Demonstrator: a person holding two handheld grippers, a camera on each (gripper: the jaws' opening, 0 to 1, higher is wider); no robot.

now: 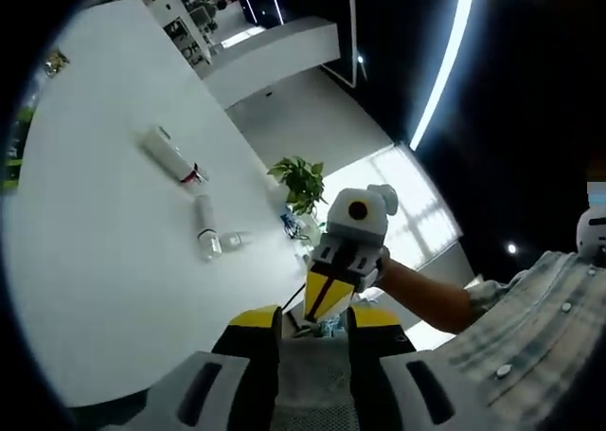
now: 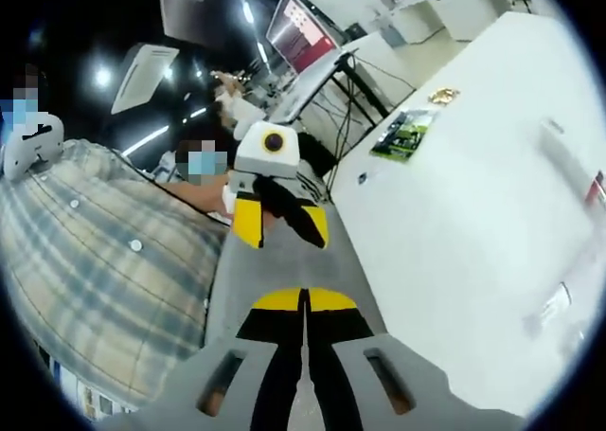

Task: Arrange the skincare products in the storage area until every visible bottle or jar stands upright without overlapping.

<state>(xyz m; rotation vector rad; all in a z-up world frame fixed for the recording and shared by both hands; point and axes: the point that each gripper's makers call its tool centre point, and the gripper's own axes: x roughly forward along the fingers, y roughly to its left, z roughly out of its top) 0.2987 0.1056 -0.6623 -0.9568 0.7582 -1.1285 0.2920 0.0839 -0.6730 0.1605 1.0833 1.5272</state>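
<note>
Left gripper [image 1: 314, 322]: your own jaws rise from the bottom of the left gripper view with a clear gap between the yellow tips, and nothing is between them. You hold it up off the table.
Right gripper [image 2: 305, 303]: in the right gripper view its two yellow-tipped jaws are pressed together, only a thin dark line between them, and they hold nothing. In the left gripper view you see this same gripper coming in from the right, held by your hand [image 1: 381, 265], above the table edge.
White table [image 1: 104, 260]: a big white top, well away from both grippers.
Long white tube [image 1: 172, 156]: it lies on its side on the table, with a red band near one end.
White bottle [image 1: 205, 224]: it lies flat too, just beside the tube's end.
Small clear jar [image 1: 237, 241]: near the bottle; I cannot tell if it stands or lies.
Plant [image 1: 301, 183]: green leaves at the far table edge.
Green card [image 2: 403, 134]: flat on the table in the right gripper view.
</note>
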